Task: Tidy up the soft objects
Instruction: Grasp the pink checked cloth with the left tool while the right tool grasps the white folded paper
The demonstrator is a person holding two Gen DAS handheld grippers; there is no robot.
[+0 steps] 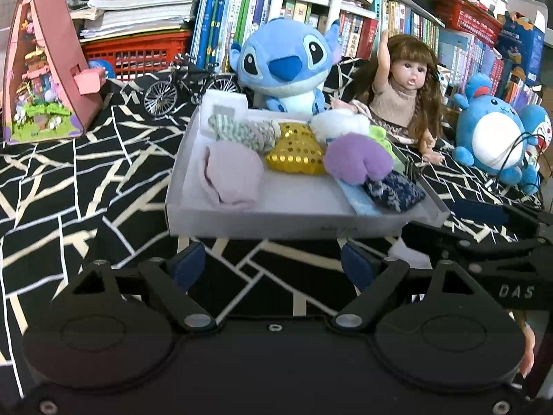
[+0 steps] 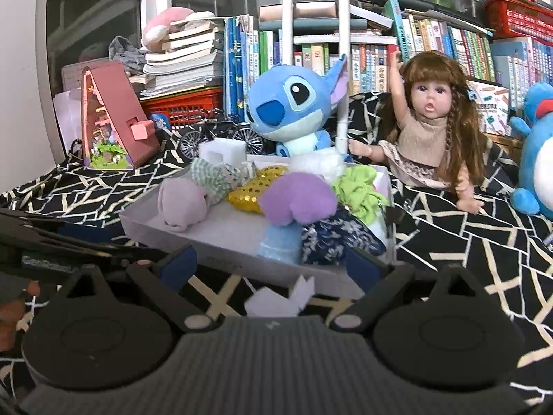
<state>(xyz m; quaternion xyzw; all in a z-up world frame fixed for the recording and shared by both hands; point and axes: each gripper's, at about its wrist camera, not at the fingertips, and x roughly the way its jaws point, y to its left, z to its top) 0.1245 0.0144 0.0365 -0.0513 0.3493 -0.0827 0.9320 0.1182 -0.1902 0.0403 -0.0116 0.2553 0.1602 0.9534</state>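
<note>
Both tools spread, empty; only right view shows a white scrap (image 2: 281, 299), perhaps paper.

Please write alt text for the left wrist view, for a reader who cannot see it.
A white tray full of soft items sits on a black patterned cloth, just beyond the open, empty left gripper. Behind it are a blue plush and a doll.

Both wrist views sit low, close, facing the shallow white cardboard tray (image 1: 242, 221) (image 2: 221, 259); left from its left-front, right from right-front, sharing tray and bookshelf.
</note>
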